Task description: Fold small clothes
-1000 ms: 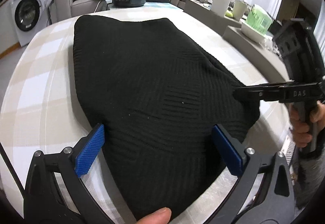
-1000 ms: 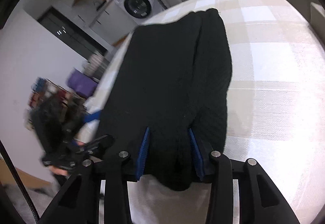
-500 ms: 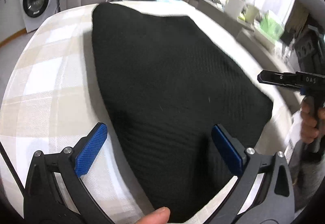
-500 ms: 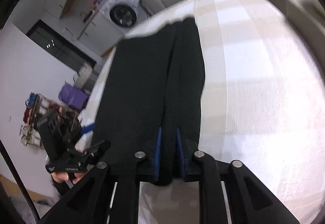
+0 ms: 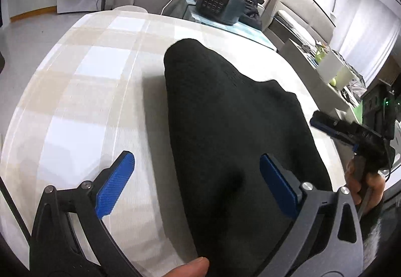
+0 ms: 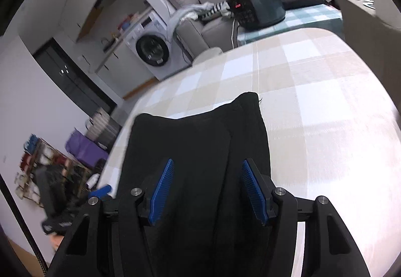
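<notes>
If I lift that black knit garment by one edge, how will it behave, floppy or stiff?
Probably floppy: the black knit garment lies slack on the checked tablecloth, with a soft fold ridge running along it. Its ribbed knit looks thick, so it likely sags under its own weight rather than flutters. The texture should grip the ridged blue fingers fairly well, not slip.

The black knit garment (image 5: 233,131) lay on the checked tablecloth (image 5: 82,91), folded lengthwise into a long, narrow shape. Its ribbed fabric looked thick and soft. One layer overlapped the other along a seam-like edge down the middle (image 6: 229,151). The far end tapered to a rounded corner, the near end reached the table's edge.
</notes>
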Available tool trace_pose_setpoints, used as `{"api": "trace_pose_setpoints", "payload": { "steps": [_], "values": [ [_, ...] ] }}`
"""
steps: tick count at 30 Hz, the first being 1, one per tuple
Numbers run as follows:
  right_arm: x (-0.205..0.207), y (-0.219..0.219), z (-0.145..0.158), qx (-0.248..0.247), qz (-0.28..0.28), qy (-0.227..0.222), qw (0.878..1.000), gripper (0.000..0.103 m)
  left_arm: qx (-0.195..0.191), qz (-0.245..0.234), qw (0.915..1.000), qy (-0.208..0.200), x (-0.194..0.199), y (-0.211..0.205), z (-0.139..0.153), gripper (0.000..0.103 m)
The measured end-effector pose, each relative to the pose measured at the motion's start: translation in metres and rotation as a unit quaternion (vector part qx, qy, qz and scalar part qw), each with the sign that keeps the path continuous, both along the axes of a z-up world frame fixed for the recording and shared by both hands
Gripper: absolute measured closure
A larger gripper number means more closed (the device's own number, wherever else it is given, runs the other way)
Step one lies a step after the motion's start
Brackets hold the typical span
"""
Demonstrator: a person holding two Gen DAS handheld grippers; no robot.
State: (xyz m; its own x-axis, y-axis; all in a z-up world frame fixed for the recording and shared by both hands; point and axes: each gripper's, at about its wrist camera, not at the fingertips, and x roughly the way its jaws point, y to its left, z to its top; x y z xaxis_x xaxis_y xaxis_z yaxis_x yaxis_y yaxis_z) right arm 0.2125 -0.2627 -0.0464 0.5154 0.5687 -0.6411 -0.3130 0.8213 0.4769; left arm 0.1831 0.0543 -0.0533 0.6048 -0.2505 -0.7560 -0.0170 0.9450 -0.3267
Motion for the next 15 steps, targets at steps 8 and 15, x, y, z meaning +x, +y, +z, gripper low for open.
{"api": "trace_pose_setpoints", "payload": {
  "steps": [8, 15],
  "values": [
    [0.013, -0.013, -0.01, -0.021, -0.018, 0.028, 0.999, 0.045, -0.001, -0.011, 0.9997, 0.021, 0.039, -0.005, -0.014, 0.016],
    [0.01, -0.002, 0.007, 0.006, 0.02, -0.008, 1.0, 0.06, 0.01, -0.024, 0.9995, 0.019, 0.05, -0.012, -0.016, 0.016]
  ]
}}
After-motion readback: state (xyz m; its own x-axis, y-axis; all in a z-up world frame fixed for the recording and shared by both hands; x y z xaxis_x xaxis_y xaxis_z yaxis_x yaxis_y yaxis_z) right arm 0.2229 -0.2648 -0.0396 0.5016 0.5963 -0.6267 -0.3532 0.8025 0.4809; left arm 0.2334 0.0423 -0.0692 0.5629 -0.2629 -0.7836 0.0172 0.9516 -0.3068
